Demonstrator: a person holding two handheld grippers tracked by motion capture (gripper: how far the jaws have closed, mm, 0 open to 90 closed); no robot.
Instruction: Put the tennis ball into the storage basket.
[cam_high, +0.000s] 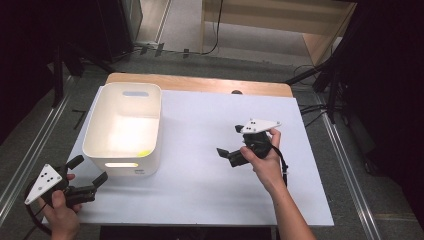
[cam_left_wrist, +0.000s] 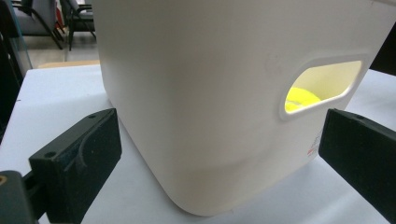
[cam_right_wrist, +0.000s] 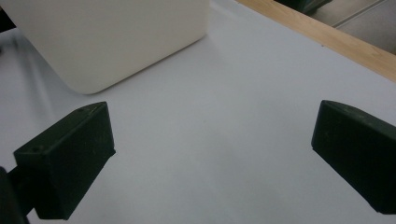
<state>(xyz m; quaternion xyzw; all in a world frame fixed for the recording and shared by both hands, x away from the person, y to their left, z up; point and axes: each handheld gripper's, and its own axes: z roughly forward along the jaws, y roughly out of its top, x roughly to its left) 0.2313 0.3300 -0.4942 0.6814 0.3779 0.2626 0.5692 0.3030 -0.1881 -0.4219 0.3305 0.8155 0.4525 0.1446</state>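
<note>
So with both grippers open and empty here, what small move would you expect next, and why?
Probably the left gripper eases forward to close on the white bin. Its jaws are open, straddling the bin's near corner beside the handle slot, where a yellow object shows inside. The right gripper hangs open over the bare table.

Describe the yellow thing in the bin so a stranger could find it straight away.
On the white table stands a white plastic bin, at its left side. Inside it, low in the near right corner, lies a small yellow object, which shows through the handle slot too. It is the one bright colour among white surfaces.
</note>
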